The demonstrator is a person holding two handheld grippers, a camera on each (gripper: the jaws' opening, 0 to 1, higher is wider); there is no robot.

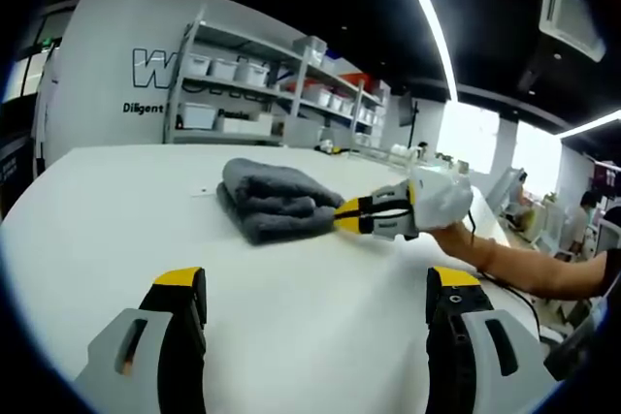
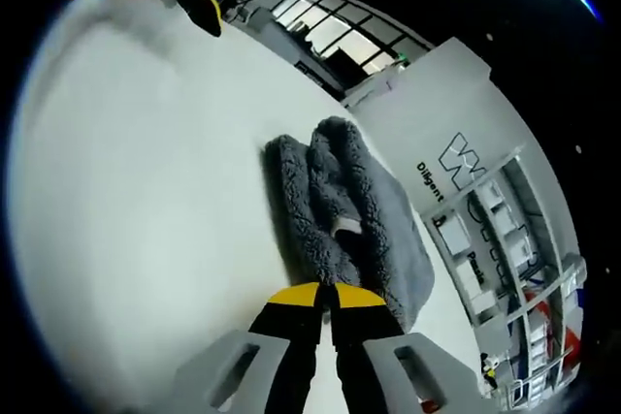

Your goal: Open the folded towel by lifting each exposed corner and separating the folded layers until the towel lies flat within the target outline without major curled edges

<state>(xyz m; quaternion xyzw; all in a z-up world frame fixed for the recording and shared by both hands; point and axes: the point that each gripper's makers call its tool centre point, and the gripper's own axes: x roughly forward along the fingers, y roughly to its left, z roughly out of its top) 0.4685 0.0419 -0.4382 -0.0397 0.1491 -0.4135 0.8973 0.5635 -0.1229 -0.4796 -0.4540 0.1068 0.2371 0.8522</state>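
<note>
A: Where does the grey folded towel (image 1: 277, 201) lie from each claw?

B: In the left gripper view it lies on the white table (image 1: 126, 210) at about 12 o'clock from the left gripper (image 1: 315, 312), well apart from it. That claw stands wide, with nothing between its jaws. The right gripper (image 1: 359, 215) comes in from 3 o'clock and touches the towel's near edge, so the right hand is much the nearer one.

A: And the right claw, how is it?

B: In the right gripper view its jaws are together at the towel's edge. It seems to pinch a corner layer, but I cannot tell if cloth is really caught.

A: How does the towel look?

B: Thick, fluffy, folded in several layers, with rounded fold edges and a small white label (image 2: 346, 230). Its long axis runs from 6 toward 12 o'clock in the right gripper view. I judge nothing is opened yet.
</note>
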